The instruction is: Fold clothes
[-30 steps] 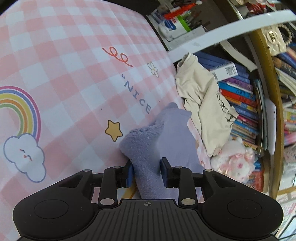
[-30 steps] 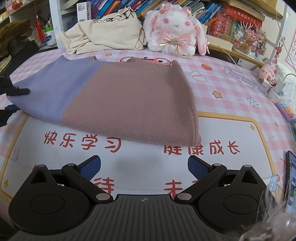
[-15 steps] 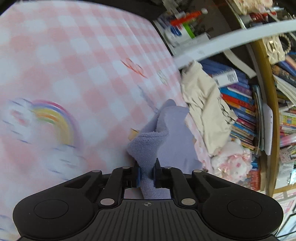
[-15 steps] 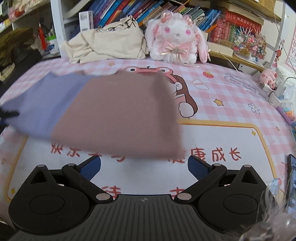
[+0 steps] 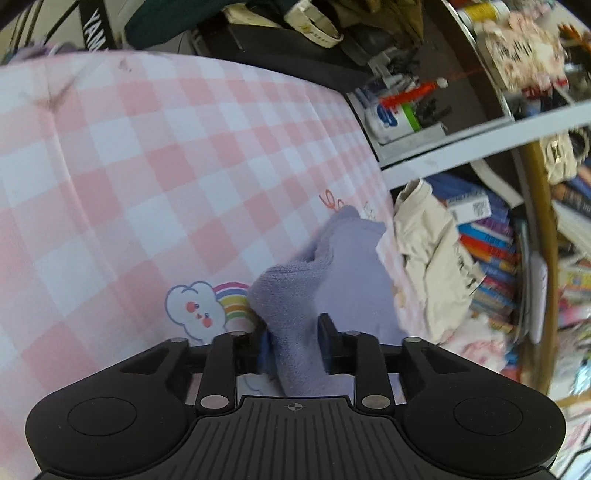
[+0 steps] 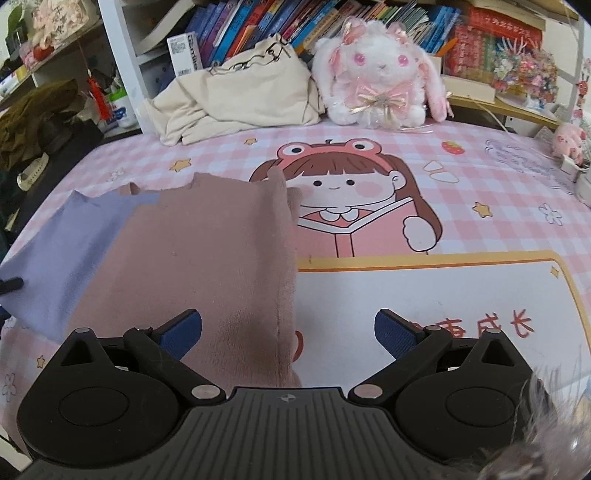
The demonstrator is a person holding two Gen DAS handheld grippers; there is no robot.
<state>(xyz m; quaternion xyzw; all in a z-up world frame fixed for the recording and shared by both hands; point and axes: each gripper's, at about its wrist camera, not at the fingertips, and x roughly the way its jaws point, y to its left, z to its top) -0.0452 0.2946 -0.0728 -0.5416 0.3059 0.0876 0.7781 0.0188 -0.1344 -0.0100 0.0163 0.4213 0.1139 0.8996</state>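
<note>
One two-tone garment [image 6: 192,266], lilac on one side and dusty pink on the other, is seen spread on the pink checked table cover [image 6: 461,229], its pink near edge lying between the fingers of the right gripper [image 6: 288,330]. The left gripper [image 5: 293,345] is clamped on a bunched lilac fold [image 5: 295,306] of that garment, jaws nearly closed around it; the right gripper's jaws are spread wide and nothing is held. Behind are noted one cream garment [image 6: 240,99], one white plush rabbit [image 6: 384,74], and one row of books [image 6: 258,26].
</note>
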